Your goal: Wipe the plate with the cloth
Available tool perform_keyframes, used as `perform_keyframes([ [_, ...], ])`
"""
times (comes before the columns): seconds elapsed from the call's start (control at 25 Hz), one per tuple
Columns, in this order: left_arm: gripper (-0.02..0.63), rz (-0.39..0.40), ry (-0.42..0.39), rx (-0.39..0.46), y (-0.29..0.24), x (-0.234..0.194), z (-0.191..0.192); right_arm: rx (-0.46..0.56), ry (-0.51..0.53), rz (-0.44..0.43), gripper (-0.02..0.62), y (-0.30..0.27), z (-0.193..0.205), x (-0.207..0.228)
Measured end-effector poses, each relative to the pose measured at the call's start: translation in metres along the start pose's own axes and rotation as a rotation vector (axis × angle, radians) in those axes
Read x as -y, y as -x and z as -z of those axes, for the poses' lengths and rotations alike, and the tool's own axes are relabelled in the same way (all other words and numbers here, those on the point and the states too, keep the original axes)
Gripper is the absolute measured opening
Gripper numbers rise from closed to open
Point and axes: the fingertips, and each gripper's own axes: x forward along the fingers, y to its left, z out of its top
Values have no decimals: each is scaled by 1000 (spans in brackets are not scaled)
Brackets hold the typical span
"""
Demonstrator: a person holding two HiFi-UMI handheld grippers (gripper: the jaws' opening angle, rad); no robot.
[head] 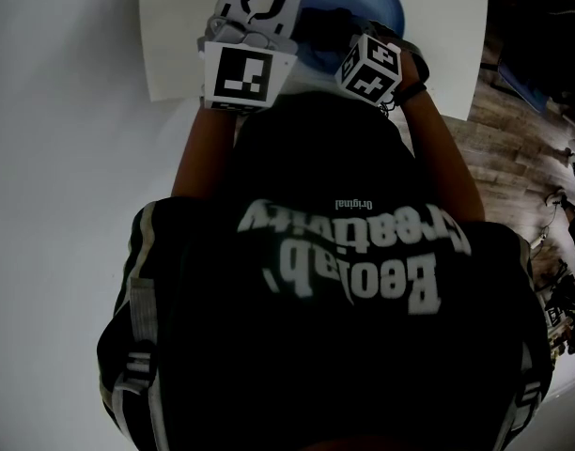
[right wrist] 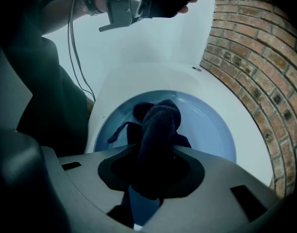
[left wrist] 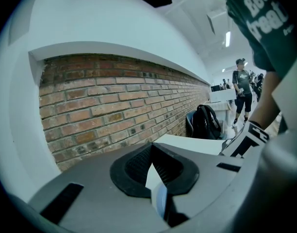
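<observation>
- Right gripper (right wrist: 151, 171): jaws clamped on the dark navy cloth (right wrist: 158, 125). The cloth fills the gap and bulges out past the tips in a rounded wad.
- The wad sits on the inner face of the blue plate (right wrist: 211, 130), left of its centre, with a loose corner trailing off to the left.
- Left gripper (left wrist: 153, 174): jaws pinched to a thin slot with a pale blue-white edge caught in it. That edge reads as the plate's rim, seen edge-on.
- Head view: both grippers are side by side at the top of the frame. The left marker cube (head: 239, 73) and the right marker cube (head: 370, 69) face the camera, and the plate shows just beyond them.
- The plate lies on a white mat (head: 175, 36), and the mat lies on a pale table (head: 53, 205).
- A brick wall (right wrist: 255, 76) runs beside the table, on the right in the right gripper view.
- A black T-shirt (head: 344, 346) with pale print fills the lower part of the head view.
- Left gripper view, far end: a dark backpack (left wrist: 206, 123) by the wall and a person standing (left wrist: 242, 89) well beyond it.
</observation>
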Motion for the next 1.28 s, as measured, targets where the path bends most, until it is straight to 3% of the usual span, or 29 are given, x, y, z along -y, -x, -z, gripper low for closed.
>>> perform_keyframes([
  [0.28,2,13,0,-1,-4,6,-2,-19,-27,-2,114,7,16,-4],
  [0.64,2,27,-74,-33,-10,10,0,-82,-91,-12,114,18,43,3],
  [0.96,2,46,-14,-2,-15,20,-5,-103,-165,72,114,23,61,36],
  [1.28,2,40,-12,-8,-20,19,-8,-101,-141,131,115,19,55,68],
])
